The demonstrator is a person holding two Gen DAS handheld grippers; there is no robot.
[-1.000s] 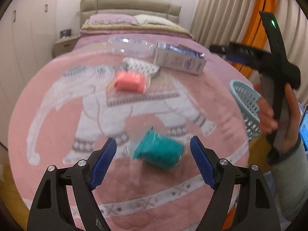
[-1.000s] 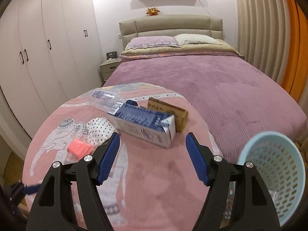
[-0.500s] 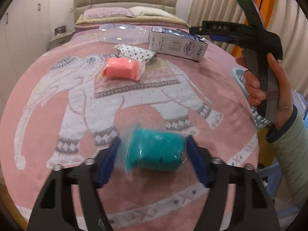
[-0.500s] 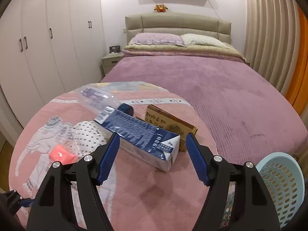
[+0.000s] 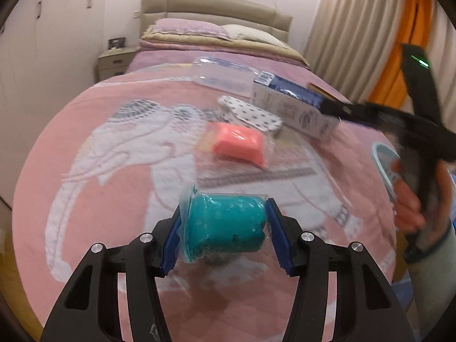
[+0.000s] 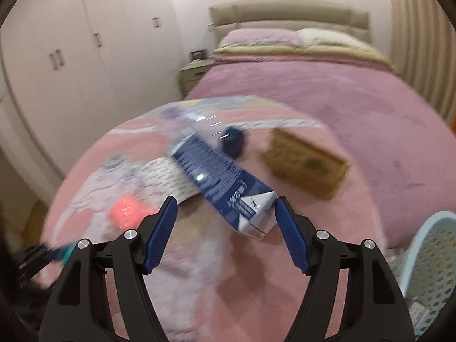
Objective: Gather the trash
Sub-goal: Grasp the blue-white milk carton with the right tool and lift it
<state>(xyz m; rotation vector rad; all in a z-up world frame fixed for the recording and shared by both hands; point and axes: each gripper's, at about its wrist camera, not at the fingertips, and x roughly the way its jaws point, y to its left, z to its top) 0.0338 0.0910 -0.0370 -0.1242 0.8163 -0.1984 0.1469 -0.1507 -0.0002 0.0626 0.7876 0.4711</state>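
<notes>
Facing blue carton, lettering blurred

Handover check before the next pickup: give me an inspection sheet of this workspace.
Surface: pink elephant blanket on the bed.
Job's things: teal bagged item; pink bagged item; blue carton; brown box; clear plastic bottle; dotted wrapper; light blue basket at the bed's edge.
Clutter: nothing seen.
Grippers: left gripper has just been closing, pads on the teal item; right gripper open, carton's end between the fingers, untouched.
Cables: nothing seen.
Surroundings: headboard, wardrobe, nightstand, curtains.
</notes>
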